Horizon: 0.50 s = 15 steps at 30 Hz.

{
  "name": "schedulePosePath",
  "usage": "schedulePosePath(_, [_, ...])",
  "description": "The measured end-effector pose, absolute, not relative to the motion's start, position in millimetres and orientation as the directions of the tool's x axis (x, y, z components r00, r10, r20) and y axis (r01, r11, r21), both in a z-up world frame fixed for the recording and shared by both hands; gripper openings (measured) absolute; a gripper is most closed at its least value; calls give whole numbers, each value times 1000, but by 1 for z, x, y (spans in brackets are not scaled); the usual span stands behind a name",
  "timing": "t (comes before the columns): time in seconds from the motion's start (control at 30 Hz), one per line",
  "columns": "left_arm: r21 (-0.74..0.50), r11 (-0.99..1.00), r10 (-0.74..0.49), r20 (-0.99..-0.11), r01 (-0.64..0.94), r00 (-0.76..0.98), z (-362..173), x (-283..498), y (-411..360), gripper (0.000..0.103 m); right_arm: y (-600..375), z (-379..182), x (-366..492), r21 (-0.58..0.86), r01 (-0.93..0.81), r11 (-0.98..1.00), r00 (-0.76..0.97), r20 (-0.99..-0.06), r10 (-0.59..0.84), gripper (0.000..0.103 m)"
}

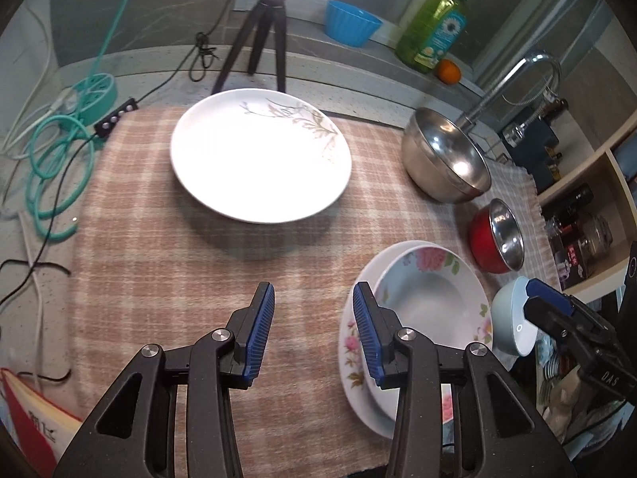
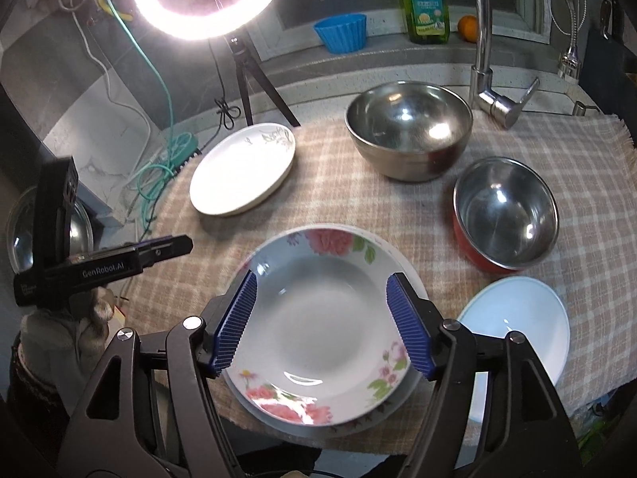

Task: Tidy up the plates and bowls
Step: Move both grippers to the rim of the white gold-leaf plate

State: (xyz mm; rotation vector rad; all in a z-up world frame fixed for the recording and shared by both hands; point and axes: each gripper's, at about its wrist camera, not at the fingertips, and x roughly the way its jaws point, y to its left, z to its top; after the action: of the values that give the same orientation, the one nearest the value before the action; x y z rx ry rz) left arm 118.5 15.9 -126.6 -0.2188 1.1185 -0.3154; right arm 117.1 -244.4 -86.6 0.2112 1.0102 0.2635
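Plaid cloth on kitchen counter by faucet; ring light on. Both grippers open, empty.

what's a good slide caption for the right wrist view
Right gripper open above a flowered dish stacked on a plate, with two steel bowls and a white plate on the checked cloth.

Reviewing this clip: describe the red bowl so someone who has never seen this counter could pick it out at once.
Start at the checked cloth covering the counter below the tap. Just in front of the tap sits a large all-steel bowl; the red bowl stands to its right and nearer the camera. It alone has a red outside with a shiny steel lining.
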Motion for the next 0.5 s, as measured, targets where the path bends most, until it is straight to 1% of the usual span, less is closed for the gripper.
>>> schedulePosePath(0.13, [-327, 939, -339, -841, 104, 422, -124, 119, 31, 39, -241, -83, 127, 322, -132, 937, 505, -792, 343, 74])
schedulePosePath(0.37, [-325, 944, -311, -828, 53, 467, -114, 124, 57, 39, -230, -79, 148, 315, -147, 938, 492, -799, 346, 74])
schedulePosePath(0.5, [-324, 946, -295, -822, 27, 488, -109, 130, 72, 39, -228, -79, 161, 335, -145, 931, 475, -802, 363, 74])
